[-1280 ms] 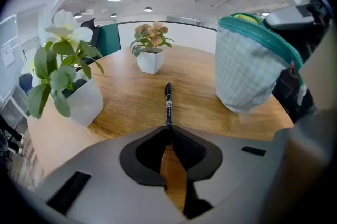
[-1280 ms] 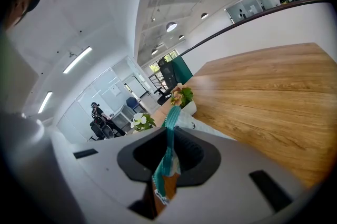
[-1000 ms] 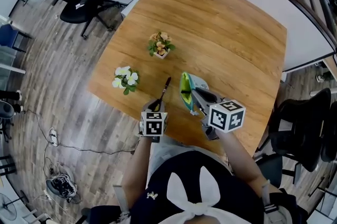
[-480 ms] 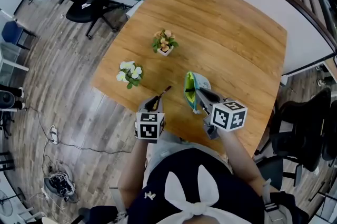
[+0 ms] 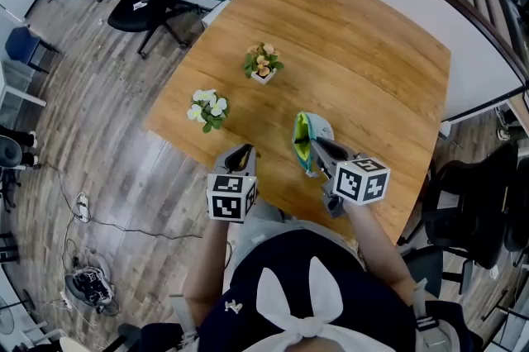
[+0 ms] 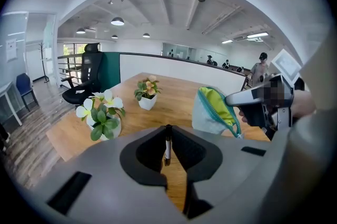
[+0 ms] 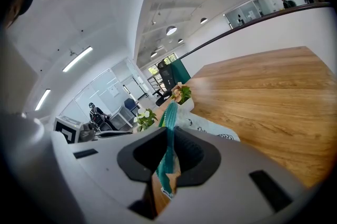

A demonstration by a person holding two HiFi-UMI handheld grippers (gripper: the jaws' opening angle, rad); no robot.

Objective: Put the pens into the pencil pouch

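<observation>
Teal-zipped pouch point(image 6: 210, 112) is clamped by its rim in right tongs point(image 5: 316, 147); left tongs point(image 5: 242, 154) pinch a pen point(image 6: 167, 146) between them.

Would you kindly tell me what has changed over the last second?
The left gripper, shut on the slim dark pen, has lifted it off the wooden table. The right gripper kept holding the grey green-lined pencil pouch by its teal zipper edge; the white-flower pot and orange-flower pot stayed put.

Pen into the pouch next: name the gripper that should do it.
Left. The left gripper is shut on the pen, near the open mouth of the pouch. The right gripper is clamped on the pouch's rim, holding it open.
</observation>
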